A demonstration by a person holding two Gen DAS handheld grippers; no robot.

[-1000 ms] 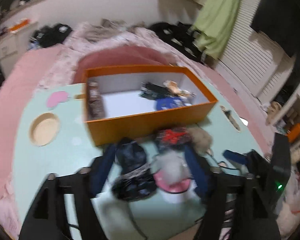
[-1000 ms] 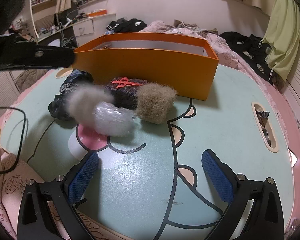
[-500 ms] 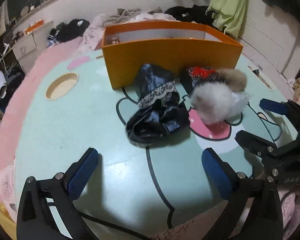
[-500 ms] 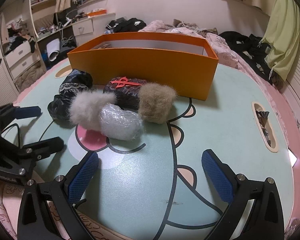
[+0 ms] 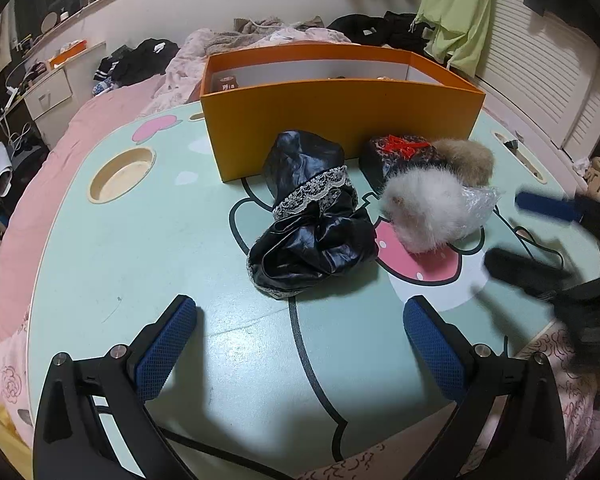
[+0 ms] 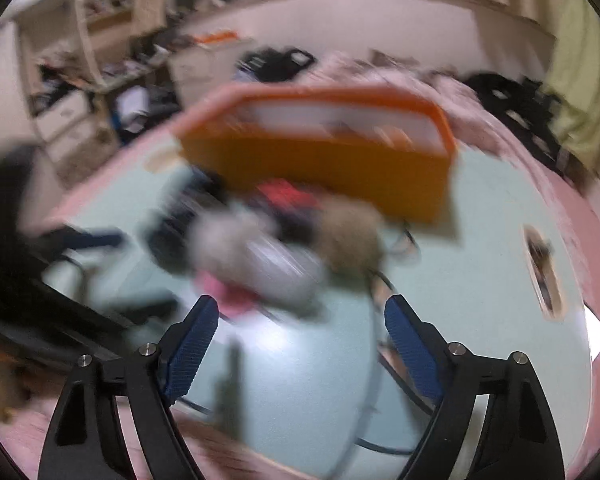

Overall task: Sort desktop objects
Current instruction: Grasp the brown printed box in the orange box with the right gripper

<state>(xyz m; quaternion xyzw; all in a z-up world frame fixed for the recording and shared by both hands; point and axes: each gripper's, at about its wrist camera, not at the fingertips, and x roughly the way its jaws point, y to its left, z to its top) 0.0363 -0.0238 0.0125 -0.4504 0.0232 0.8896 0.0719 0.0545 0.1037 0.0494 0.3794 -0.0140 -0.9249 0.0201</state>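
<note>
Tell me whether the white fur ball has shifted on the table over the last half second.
No. In the left wrist view the white fur ball sits by the orange box, over the pink patch, as before.

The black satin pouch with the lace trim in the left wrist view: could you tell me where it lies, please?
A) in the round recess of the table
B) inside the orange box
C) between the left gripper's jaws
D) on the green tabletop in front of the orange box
D: the black satin pouch lies on the green tabletop, just in front of the orange box, clear of the left gripper and its open jaws.
</note>
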